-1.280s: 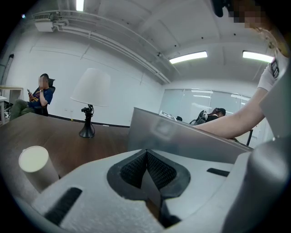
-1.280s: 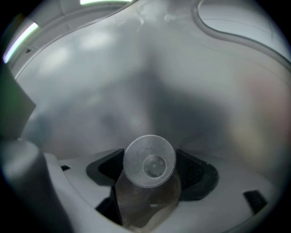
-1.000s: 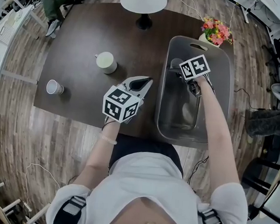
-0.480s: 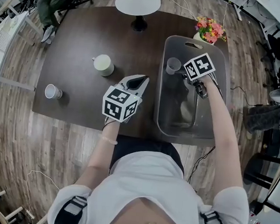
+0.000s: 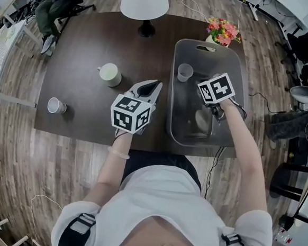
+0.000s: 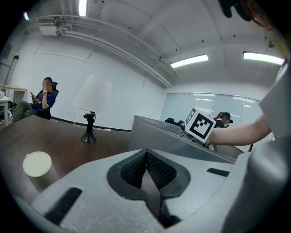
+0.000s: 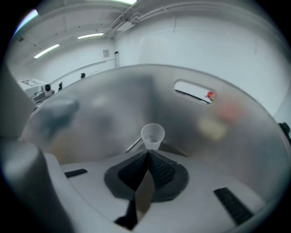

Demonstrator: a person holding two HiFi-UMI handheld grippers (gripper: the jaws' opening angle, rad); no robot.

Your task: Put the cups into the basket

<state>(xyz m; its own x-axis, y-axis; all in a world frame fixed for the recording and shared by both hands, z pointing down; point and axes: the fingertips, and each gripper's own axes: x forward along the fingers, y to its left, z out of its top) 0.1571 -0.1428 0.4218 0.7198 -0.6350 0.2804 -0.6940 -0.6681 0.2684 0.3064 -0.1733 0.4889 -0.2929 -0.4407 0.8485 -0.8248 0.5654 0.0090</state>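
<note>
Clear cup (image 5: pixel 185 72) is seen delivered upright in the basket (image 5: pixel 231 51); right gripper (image 7: pixel 146 159) is closing empty, left gripper (image 6: pixel 146 159) clenched empty.

- The worktop (image 5: pixel 86 45) lies bare between the pale cup (image 5: pixel 110 74) and the lamp (image 5: pixel 145 2) at the far edge.
- The small white cup (image 5: pixel 55 105) at the near left stands clear all round.
- The basket (image 5: pixel 173 103) is walled but open above; a clear cup (image 5: pixel 185 72) sits far left inside.
- Flowers (image 5: pixel 222 30) crowd its far rim.
</note>
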